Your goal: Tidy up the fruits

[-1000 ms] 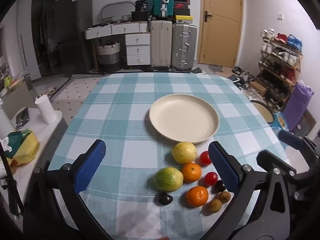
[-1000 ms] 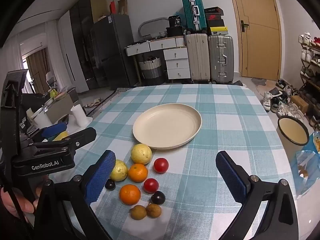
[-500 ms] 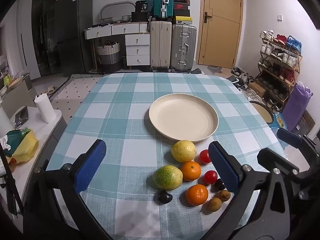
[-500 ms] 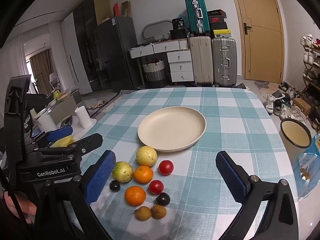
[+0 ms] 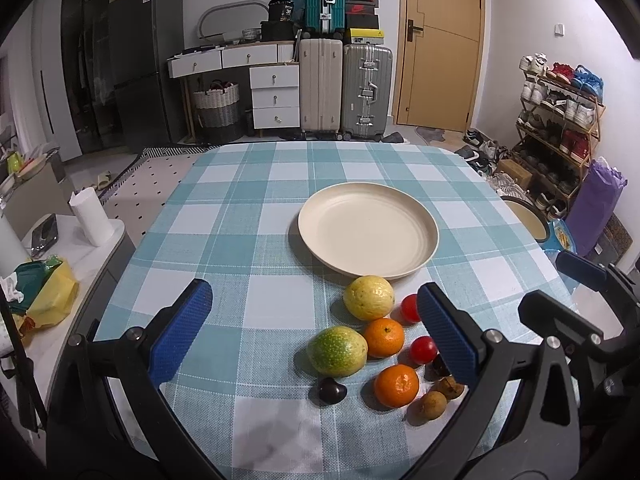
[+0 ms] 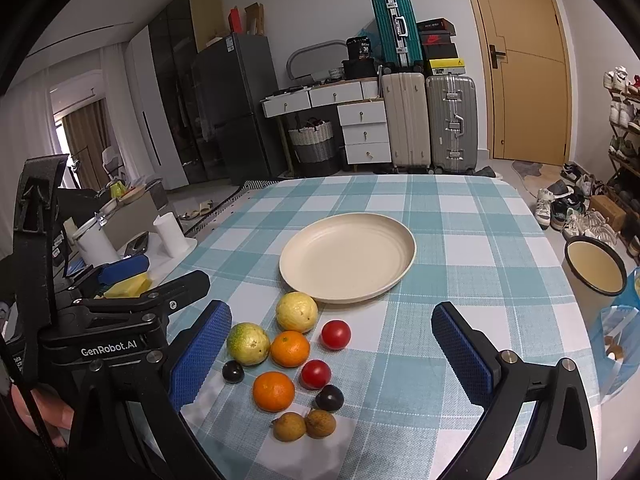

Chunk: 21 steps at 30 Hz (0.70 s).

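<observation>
While both tools are hovering over the checked counter [image 5: 248,216], you're holding the left gripper [image 5: 312,332] spread wide with nothing between its blue pads, and the right gripper [image 6: 332,354] gaping the same way. Fruits are sitting in a cluster just in front of the cream plate [image 6: 347,258], which is lying bare: a yellow fruit [image 6: 297,312] nearest its rim, a green one [image 6: 248,343], two oranges [image 6: 290,349], two red tomatoes [image 6: 336,334], dark plums [image 6: 329,398] and two brown fruits [image 6: 304,425] closest to you
</observation>
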Motion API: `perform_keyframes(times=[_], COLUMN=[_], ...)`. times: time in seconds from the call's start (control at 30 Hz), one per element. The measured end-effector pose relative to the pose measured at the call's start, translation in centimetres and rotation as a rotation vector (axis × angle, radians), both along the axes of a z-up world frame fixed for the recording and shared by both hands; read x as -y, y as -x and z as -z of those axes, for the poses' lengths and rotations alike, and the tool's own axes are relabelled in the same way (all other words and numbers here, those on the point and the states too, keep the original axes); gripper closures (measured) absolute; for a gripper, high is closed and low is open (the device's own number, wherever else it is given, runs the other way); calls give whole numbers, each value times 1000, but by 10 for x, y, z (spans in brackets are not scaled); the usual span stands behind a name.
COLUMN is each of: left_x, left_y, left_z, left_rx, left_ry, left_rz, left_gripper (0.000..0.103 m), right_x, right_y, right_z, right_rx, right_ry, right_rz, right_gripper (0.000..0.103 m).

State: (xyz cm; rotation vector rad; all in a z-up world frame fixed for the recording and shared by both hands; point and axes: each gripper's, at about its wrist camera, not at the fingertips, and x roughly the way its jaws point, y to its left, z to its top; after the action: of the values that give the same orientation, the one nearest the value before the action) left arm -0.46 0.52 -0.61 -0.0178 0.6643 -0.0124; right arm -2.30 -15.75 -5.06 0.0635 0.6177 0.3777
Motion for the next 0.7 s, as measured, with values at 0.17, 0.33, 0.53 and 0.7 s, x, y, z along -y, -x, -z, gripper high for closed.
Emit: perform_keyframes(times=[0.17, 0.33, 0.53, 0.7], left_x=[4, 7, 7, 6], left_y=[-1, -4, -4, -4], left_z=[2, 6, 8, 10], left_rx=[-3, -10, -10, -12], left_ry=[-6, -10, -13, -10], left_rz=[5, 3, 0, 0], left_gripper=[0, 0, 0, 1], right_x=[1, 3, 4, 4], right_y=[-1, -1, -1, -1], right_z=[1, 2, 2, 3], right_rx=[-4, -6, -8, -7], right_ry=[-7, -10, -12, -14], right_rz=[5, 3, 2, 2], right_gripper=[1, 1, 1, 1])
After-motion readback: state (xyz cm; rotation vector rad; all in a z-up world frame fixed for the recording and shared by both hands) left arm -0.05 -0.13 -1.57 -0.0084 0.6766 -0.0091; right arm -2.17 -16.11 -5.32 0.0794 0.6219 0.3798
